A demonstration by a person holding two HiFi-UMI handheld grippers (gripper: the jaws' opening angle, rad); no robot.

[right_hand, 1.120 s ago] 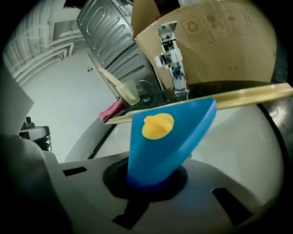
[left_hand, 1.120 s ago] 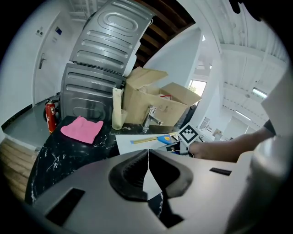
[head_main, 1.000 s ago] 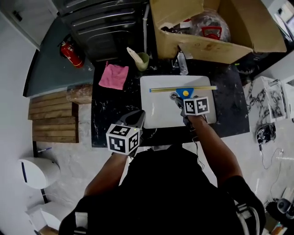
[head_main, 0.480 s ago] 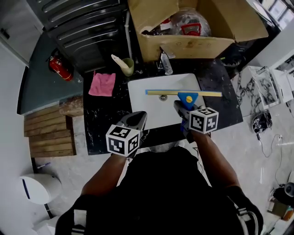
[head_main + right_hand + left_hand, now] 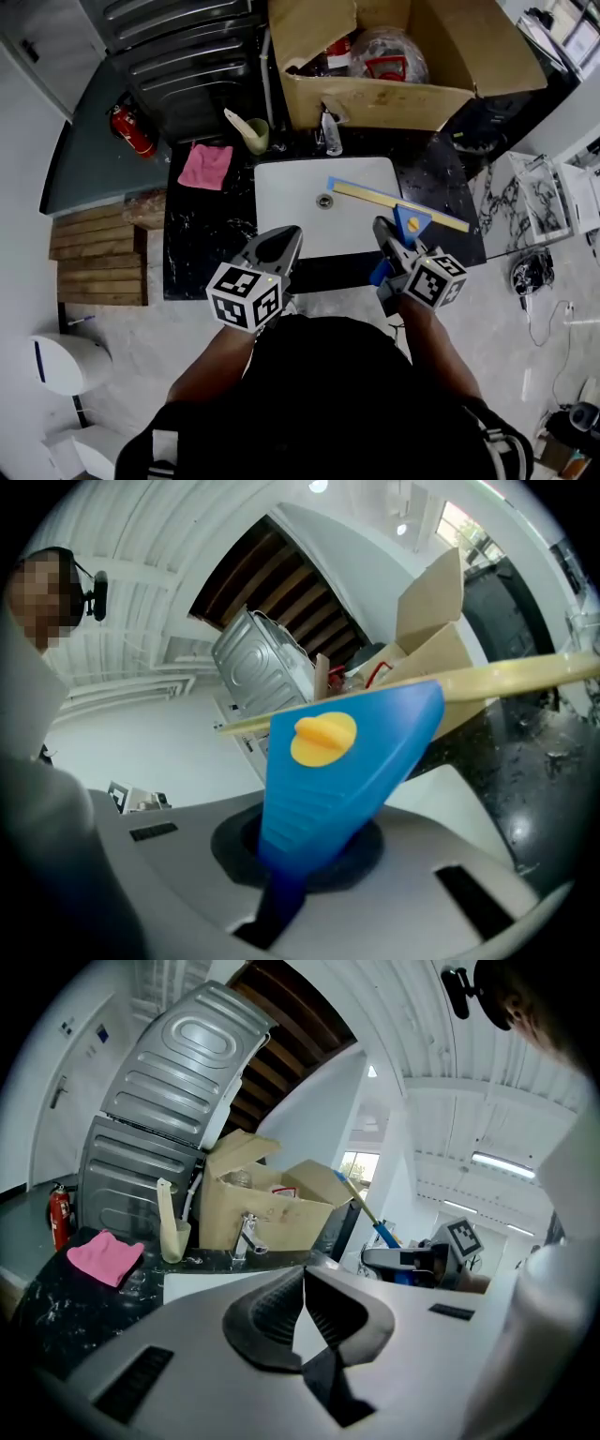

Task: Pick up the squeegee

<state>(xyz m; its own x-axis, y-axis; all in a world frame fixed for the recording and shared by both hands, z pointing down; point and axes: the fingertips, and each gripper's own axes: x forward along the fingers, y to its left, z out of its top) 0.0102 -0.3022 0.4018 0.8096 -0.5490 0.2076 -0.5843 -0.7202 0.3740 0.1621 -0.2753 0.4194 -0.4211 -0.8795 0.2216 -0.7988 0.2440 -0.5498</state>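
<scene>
Above the sink (image 5: 291,206), right gripper (image 5: 387,232) grips the squeegee (image 5: 411,222); left gripper (image 5: 279,246) closed, empty.

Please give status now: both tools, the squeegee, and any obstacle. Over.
Right tool shut on squeegee handle. Left tool shut, empty. Blade tilted, over the sink edge. Nothing in its way.
</scene>
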